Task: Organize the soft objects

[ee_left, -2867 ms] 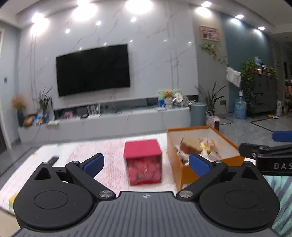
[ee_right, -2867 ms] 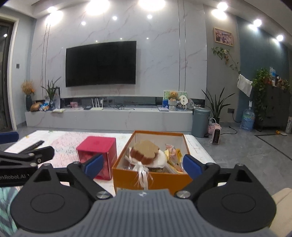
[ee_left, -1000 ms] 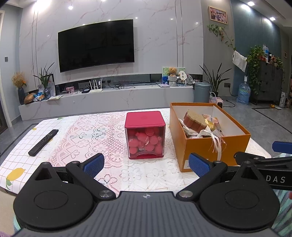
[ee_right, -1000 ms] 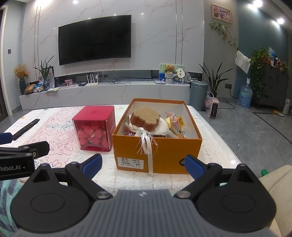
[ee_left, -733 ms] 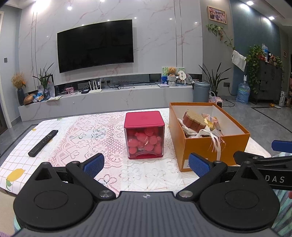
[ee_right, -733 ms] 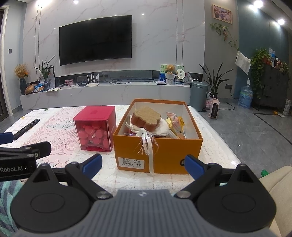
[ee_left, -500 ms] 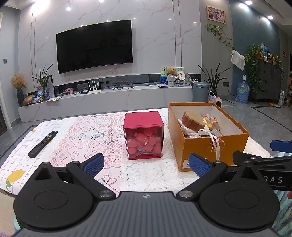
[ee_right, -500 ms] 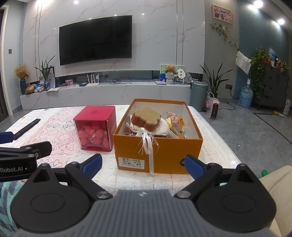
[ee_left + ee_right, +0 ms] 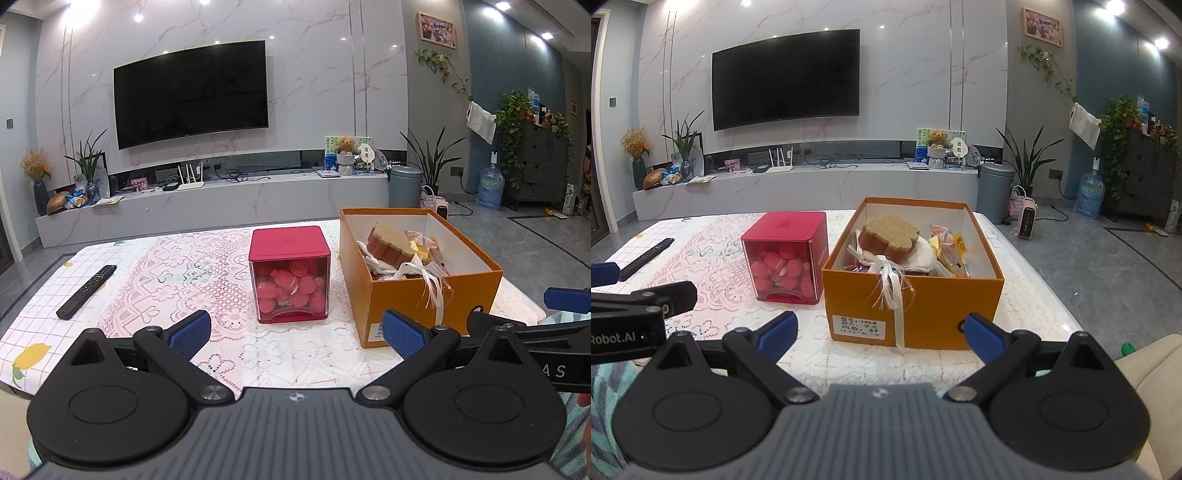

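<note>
An open orange box stands on the lace-covered table, holding a brown flower-shaped sponge, white cloth with ribbon and small packets. Left of it sits a red-lidded clear cube filled with pink soft pieces. My left gripper is open at the table's near edge, in front of the cube, nothing between its fingers. My right gripper is open too, just short of the box's front wall.
A black remote lies at the table's left side. A TV and a low console stand behind. A beige sofa arm is at my right; grey floor lies beyond the table's right edge.
Since 2.9 s ago both views tilted down and drew back, showing more of the table. In the last second almost nothing has shifted; both grippers stay open.
</note>
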The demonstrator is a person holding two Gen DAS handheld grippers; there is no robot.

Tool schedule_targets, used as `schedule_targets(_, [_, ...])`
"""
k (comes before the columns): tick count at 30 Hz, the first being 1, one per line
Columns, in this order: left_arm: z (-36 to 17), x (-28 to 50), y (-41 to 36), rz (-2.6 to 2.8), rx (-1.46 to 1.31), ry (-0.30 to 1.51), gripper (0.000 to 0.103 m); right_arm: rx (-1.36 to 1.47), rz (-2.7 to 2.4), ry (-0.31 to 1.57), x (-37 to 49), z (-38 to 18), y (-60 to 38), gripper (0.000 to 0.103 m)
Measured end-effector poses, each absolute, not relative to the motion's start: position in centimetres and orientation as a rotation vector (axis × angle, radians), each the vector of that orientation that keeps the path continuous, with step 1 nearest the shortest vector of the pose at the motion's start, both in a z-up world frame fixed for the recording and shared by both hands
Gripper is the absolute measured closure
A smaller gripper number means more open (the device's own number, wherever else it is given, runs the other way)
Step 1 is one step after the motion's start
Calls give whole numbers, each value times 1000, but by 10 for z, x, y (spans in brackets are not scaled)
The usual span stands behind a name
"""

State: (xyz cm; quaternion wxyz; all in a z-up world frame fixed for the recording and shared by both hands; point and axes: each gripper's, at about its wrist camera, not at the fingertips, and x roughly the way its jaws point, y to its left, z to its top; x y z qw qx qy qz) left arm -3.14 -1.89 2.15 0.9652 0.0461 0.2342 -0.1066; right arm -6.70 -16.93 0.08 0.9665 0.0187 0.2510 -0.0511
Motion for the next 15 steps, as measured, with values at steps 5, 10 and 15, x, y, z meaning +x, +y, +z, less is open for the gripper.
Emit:
schedule_targets(5, [22, -31, -17, -211, 89, 477, 0, 38, -103, 508, -67, 1, -169, 8])
schedule_targets(10, [21, -30, -16, -203, 85, 480, 0, 35, -100, 508, -67, 0, -169, 8])
schedule_targets(15, [21, -30, -16, -205, 86, 478, 0, 33, -100, 508, -67, -1, -168, 8])
